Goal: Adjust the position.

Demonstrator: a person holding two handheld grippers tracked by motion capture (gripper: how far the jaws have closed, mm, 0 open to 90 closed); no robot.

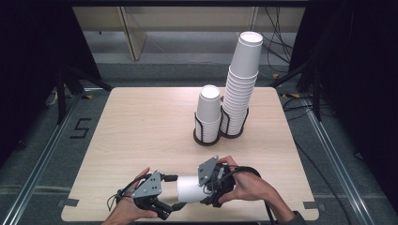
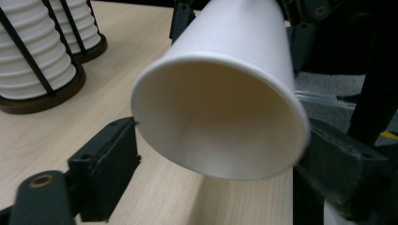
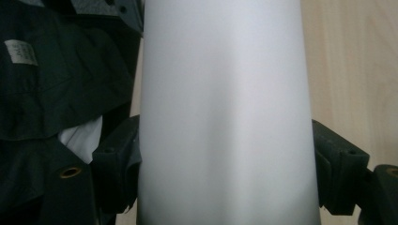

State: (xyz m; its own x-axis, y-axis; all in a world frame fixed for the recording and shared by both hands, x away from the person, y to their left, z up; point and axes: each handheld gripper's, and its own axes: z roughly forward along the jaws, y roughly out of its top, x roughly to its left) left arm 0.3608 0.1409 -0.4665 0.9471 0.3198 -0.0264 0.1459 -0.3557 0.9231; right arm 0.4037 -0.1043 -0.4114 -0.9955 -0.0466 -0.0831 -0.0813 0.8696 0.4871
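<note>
A white paper cup [image 1: 190,189] lies on its side in the air just above the table's front edge, between the two grippers. My right gripper [image 1: 205,191] is shut on the cup's body, with a black pad pressed against each side [image 3: 225,164]. The cup's open mouth [image 2: 220,117] faces my left gripper [image 1: 170,205]. Its jaws stand on either side of the rim, and a sliver of gap shows at the left jaw, so it is open [image 2: 220,159]. A hand holds each gripper from below.
A short stack of white cups [image 1: 208,115] stands in a black wire holder past the table's middle. Beside it on the right, a second holder has a much taller, leaning stack [image 1: 240,84]. The wooden table [image 1: 136,131] ends close behind both hands.
</note>
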